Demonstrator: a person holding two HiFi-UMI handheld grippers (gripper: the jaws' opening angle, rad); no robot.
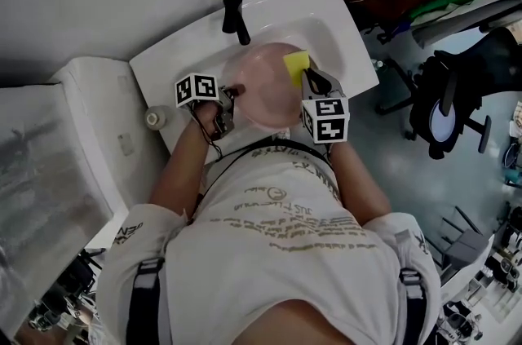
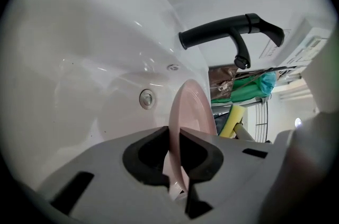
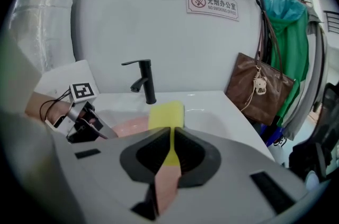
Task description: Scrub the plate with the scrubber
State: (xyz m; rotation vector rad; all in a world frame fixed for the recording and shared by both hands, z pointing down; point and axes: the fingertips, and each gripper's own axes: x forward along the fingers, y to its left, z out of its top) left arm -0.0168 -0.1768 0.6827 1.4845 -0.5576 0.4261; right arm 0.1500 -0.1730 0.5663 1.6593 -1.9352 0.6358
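Drain [image 2: 146, 98] beside plate [image 2: 192, 112]: left gripper view

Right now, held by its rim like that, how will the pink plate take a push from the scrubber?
The plate looks thin and rigid, so probably no flex. The left gripper pinches only one edge, so a scrubber push far from that grip may pivot or slip it. Smooth surface, likely slick if wet.
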